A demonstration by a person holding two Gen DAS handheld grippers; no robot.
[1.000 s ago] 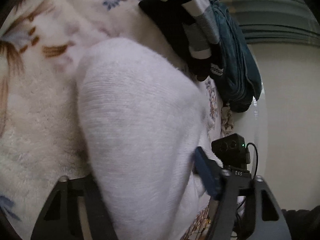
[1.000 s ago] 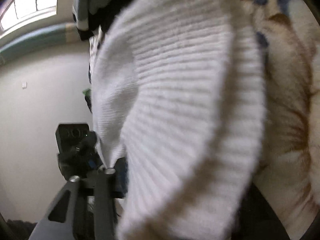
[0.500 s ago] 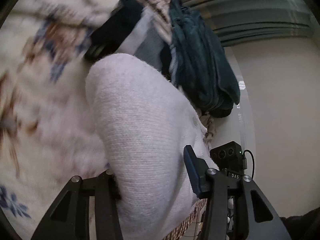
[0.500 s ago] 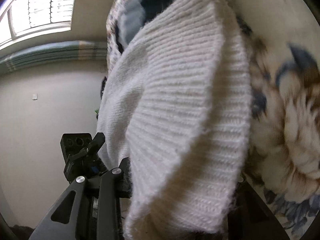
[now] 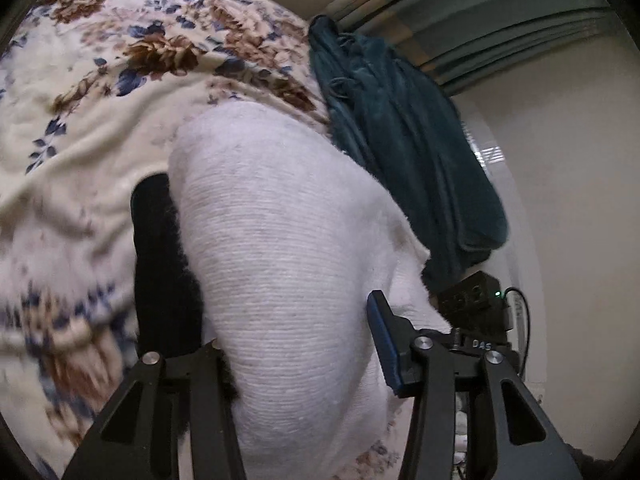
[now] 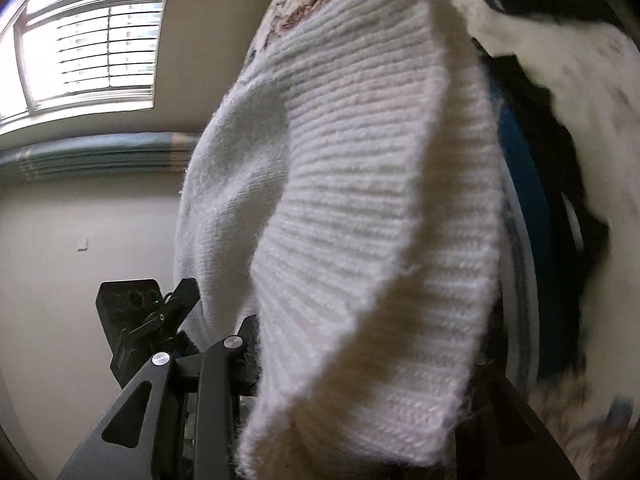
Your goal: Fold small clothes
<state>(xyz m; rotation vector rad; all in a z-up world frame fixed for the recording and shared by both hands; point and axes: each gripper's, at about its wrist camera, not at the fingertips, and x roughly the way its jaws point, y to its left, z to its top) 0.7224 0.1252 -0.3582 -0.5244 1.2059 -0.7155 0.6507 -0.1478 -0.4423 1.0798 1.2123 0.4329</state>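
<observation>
Only the left wrist view shows the floral blanket (image 5: 100,128) spread out ahead and to the left of the left claw (image 5: 296,344), with a teal cloth (image 5: 404,152) heaped ahead to its right and green curtains (image 5: 480,20) beyond that. A white knit (image 5: 288,248) fills the middle of this view and runs down between the two fingers, so the left claw is gripping it; the blue pad (image 5: 384,344) of the right-hand finger presses against its edge. A black garment (image 5: 164,280) lies just left of the knit, partly hidden behind it and behind the left-hand finger.

Only the right wrist view shows a window with blinds (image 6: 88,40) far to the upper left, and the ribbed cuff of the white knit (image 6: 360,200), which hangs across the right claw (image 6: 352,380). The cuff covers the right-hand finger almost wholly; the knit drops between the fingers, and the right claw holds it. Left of the knit, this view catches the other claw with its black camera block (image 6: 128,300). To the right, dark blue and black clothes (image 6: 536,240) lie blurred against the pale blanket (image 6: 580,80).

The knit blocks most of both views, so how it lies on the bed beneath cannot be told.
</observation>
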